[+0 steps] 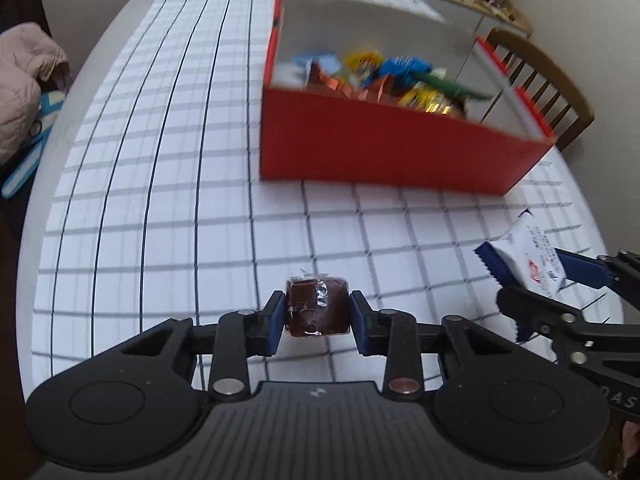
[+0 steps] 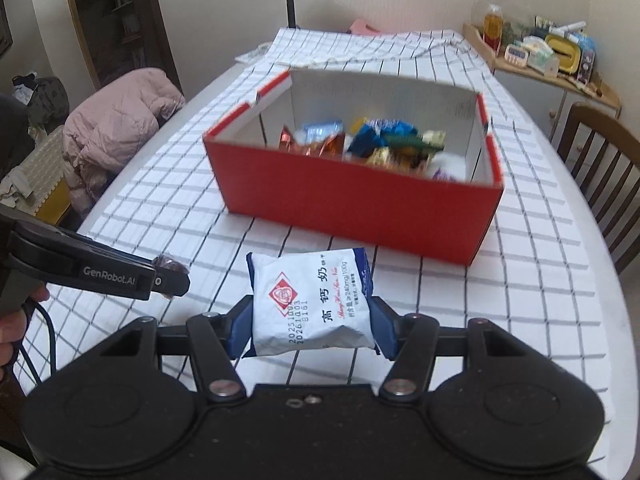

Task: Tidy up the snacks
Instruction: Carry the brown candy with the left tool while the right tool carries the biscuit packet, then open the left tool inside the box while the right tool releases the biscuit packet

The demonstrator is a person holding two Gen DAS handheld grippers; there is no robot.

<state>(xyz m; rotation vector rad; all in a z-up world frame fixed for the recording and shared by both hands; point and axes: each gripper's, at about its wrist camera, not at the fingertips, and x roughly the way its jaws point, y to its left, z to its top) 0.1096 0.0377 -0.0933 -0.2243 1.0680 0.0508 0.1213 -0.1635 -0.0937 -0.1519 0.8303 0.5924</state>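
1. Red cardboard box (image 2: 360, 216), open-topped, is taken as landmark; assorted wrapped snacks (image 2: 372, 140) are heaped inside it.
2. Brown wrapped candy (image 1: 316, 307) is clamped between the pads of the left gripper (image 1: 317, 322), near the box's front wall.
3. White-and-blue packet (image 2: 314, 300) is pinched by the right gripper (image 2: 312, 330), just before that wall.
4. Risk: the slick, puffy packet is judged liable to slip free short of the box.

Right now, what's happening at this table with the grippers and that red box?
A person is sorting snacks with two handheld grippers. The left gripper is shut on a dark brown wrapped candy; the right gripper is shut on a white and blue snack packet. Both are short of the open red box, already holding snacks.
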